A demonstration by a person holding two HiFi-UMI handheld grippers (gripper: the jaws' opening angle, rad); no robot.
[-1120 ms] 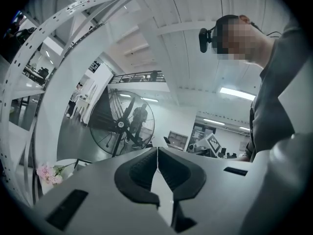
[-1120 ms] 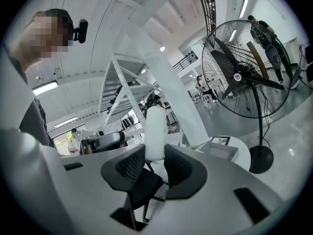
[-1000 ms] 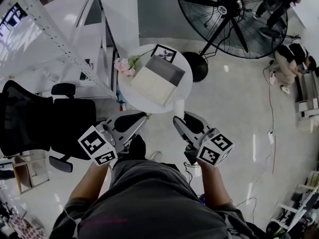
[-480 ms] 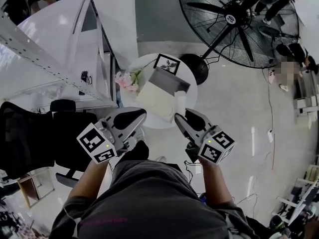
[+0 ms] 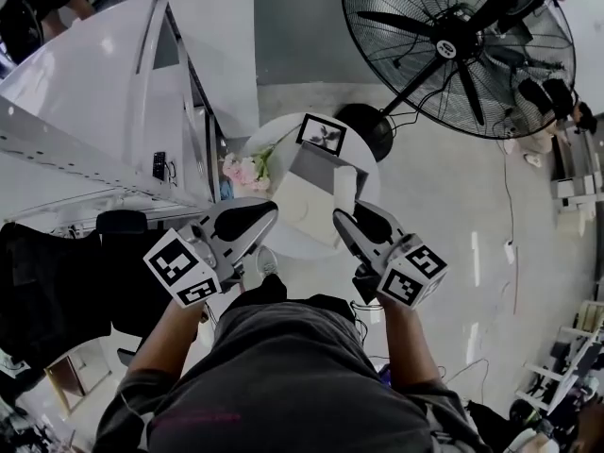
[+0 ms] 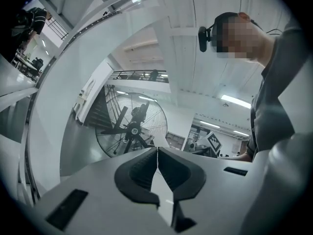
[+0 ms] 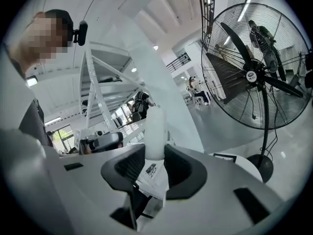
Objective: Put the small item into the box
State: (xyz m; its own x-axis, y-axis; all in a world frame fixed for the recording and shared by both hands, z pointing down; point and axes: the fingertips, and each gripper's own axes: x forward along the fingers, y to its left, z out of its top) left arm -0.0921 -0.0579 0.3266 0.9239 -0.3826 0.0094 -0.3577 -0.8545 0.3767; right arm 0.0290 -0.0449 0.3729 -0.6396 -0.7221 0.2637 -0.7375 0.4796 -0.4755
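In the head view, an open box (image 5: pixel 304 199) with a cream lid and a grey inside lies on a small round white table (image 5: pixel 274 241). My right gripper (image 5: pixel 347 217) hangs over the table's near right part, shut on a small white tube-like item (image 5: pixel 345 187) that sticks out past the jaws above the box's right edge. In the right gripper view the white item (image 7: pixel 155 130) stands upright between the dark pads of that gripper (image 7: pixel 155 156). My left gripper (image 5: pixel 262 217) is over the table's near left edge, and its jaws (image 6: pixel 157 156) are shut with nothing between them.
A framed picture (image 5: pixel 322 135) stands at the table's far edge, and pink flowers (image 5: pixel 247 170) lie at its left. A big floor fan (image 5: pixel 455 43) stands behind the table at the right. White shelving (image 5: pixel 113 111) runs along the left, with a black office chair (image 5: pixel 57 281) beside it.
Both grippers have moved forward from short of the table to over its near edge. The white item now hangs above the box's right side. Neither gripper's jaws have changed.
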